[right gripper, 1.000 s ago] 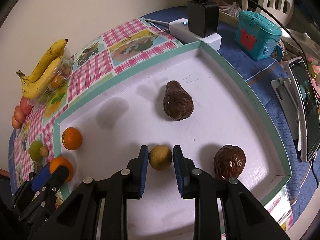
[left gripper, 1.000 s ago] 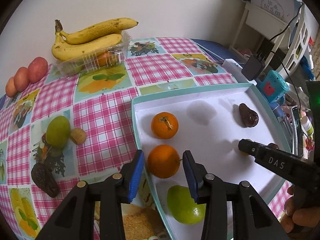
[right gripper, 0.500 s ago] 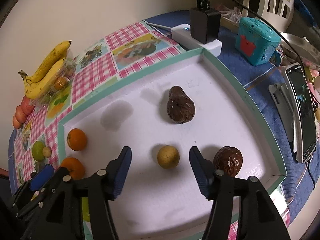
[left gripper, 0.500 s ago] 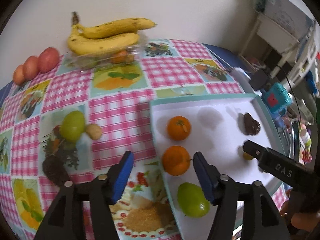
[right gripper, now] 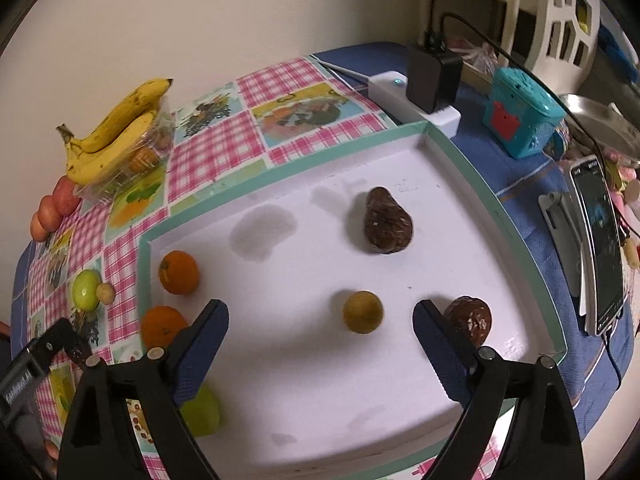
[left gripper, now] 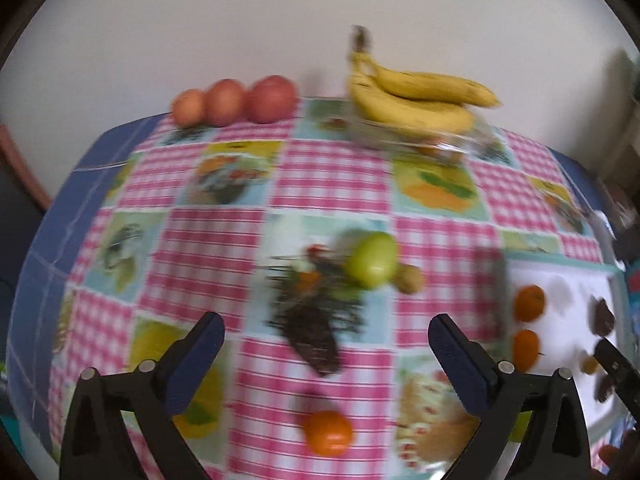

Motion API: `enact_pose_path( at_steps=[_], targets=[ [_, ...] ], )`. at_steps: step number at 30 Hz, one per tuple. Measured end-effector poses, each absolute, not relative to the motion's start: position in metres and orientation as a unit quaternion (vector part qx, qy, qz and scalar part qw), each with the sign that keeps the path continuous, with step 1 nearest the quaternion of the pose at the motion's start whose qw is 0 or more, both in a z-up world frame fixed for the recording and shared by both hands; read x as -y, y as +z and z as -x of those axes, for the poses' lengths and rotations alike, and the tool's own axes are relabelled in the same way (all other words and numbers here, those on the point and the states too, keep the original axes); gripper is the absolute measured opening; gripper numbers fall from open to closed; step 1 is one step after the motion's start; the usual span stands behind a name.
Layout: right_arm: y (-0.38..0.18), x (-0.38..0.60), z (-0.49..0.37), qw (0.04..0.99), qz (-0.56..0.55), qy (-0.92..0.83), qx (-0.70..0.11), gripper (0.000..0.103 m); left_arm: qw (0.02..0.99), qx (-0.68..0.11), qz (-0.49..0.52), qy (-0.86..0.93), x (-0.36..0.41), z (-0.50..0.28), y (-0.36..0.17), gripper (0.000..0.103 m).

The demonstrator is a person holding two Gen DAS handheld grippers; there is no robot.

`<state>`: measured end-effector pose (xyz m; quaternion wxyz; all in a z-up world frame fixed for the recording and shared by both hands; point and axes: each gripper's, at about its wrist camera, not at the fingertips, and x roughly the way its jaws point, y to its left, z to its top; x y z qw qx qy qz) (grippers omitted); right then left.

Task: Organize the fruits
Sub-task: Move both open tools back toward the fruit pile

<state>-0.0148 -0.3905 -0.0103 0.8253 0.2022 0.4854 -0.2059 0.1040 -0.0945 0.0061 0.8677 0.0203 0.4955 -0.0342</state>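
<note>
Since the earlier frames both pairs of jaws have just been opening: the left gripper (left gripper: pixel 326 332) has let go of an orange in the tray and swung out over the tablecloth, and the right gripper (right gripper: pixel 320 316) has released the small round yellow-brown fruit (right gripper: pixel 363 312). From the left wrist, everything is smearing with motion blur; the blue-padded jaws are standing wide apart with nothing between them, hanging over the pink-checked tablecloth with fruit pictures (left gripper: pixel 216 248). On it are lying a dark elongated avocado-like fruit (left gripper: pixel 314 346), a green apple (left gripper: pixel 372 260) touching a small tan round fruit (left gripper: pixel 409 279), and a loose orange (left gripper: pixel 329 433) near the bottom edge. Three reddish fruits (left gripper: pixel 234 101) are sitting along the wall beside a bunch of yellow bananas (left gripper: pixel 412 98) on a clear plastic box. At the right edge the white tray with a teal rim (left gripper: pixel 560 268) is being cut off, showing two oranges (left gripper: pixel 529 303) and hard-to-read dark shapes. From the right wrist the picture is sharp: the jaws are spread wide, the yellow-brown fruit sitting free on the tray floor between them, touching neither pad. A dark brown pear-shaped fruit (right gripper: pixel 387 221) is lying farther in, a wrinkled dark brown round fruit (right gripper: pixel 469 321) is partly hiding behind the right finger, and a green fruit (right gripper: pixel 202 414) is half covered by the left finger.
</note>
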Motion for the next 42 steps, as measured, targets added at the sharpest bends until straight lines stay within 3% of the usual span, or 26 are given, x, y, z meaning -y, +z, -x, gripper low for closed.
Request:
enact_pose_path(
  at_steps=[23,42],
  targets=[
    [0.013,0.258,-0.022,0.857,-0.144,-0.056,-0.491,0.094,0.879,-0.461,0.058,0.109,-0.078,-0.098,0.042,0.103],
    [-0.020,0.189,-0.043,0.831,-0.121,-0.003,-0.543,0.094,0.821,-0.562,0.072,0.077,-0.082,-0.094,-0.027,0.103]
  ],
)
